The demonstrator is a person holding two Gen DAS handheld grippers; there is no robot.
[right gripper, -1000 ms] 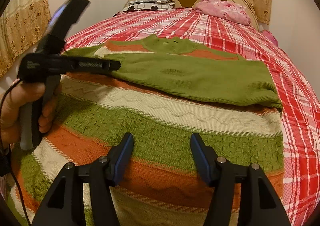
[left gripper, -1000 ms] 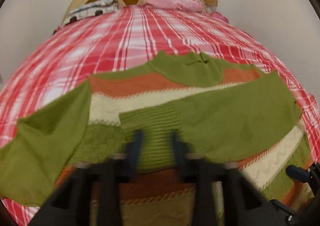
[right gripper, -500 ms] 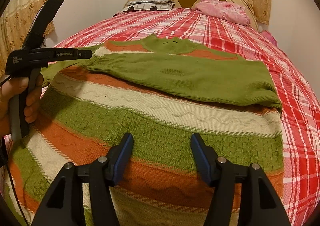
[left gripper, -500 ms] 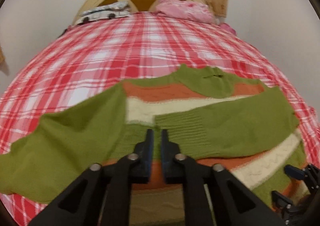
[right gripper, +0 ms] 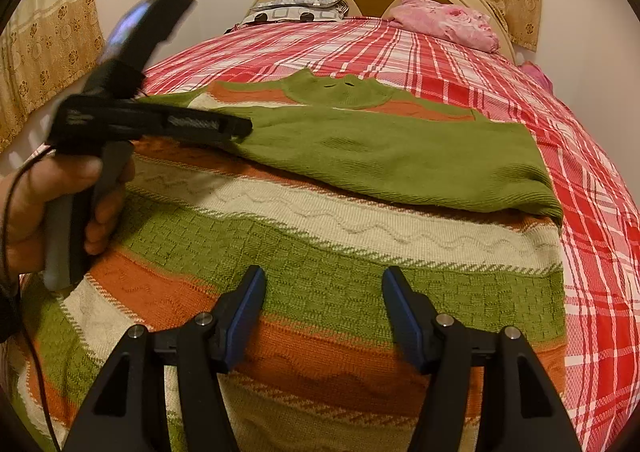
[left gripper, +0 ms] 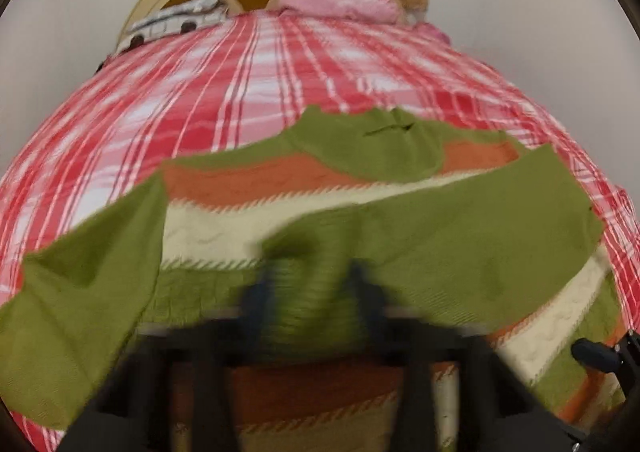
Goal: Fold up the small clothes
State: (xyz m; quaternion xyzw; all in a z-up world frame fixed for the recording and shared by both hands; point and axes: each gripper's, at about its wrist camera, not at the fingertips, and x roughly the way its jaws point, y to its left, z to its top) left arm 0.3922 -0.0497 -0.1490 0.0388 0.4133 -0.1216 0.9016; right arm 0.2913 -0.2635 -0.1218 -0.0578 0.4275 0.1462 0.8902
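The striped sweater [right gripper: 360, 252] lies flat on the plaid bed [right gripper: 460, 63], one green sleeve [right gripper: 400, 159] folded across its chest. The left gripper [left gripper: 310, 288], blurred in its own view, is closing around the sleeve's cuff [left gripper: 304, 292]; only the right view shows the hand [right gripper: 44, 207] holding it. The right gripper [right gripper: 324, 292] hovers wide, empty.

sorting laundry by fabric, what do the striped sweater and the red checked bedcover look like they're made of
Striped sweater: chunky knit, probably wool or acrylic; raised zigzag and basket-weave stitches show, matte. Red checked bedcover: thin woven cloth, likely cotton, flat with a printed or woven plaid, slightly creased.
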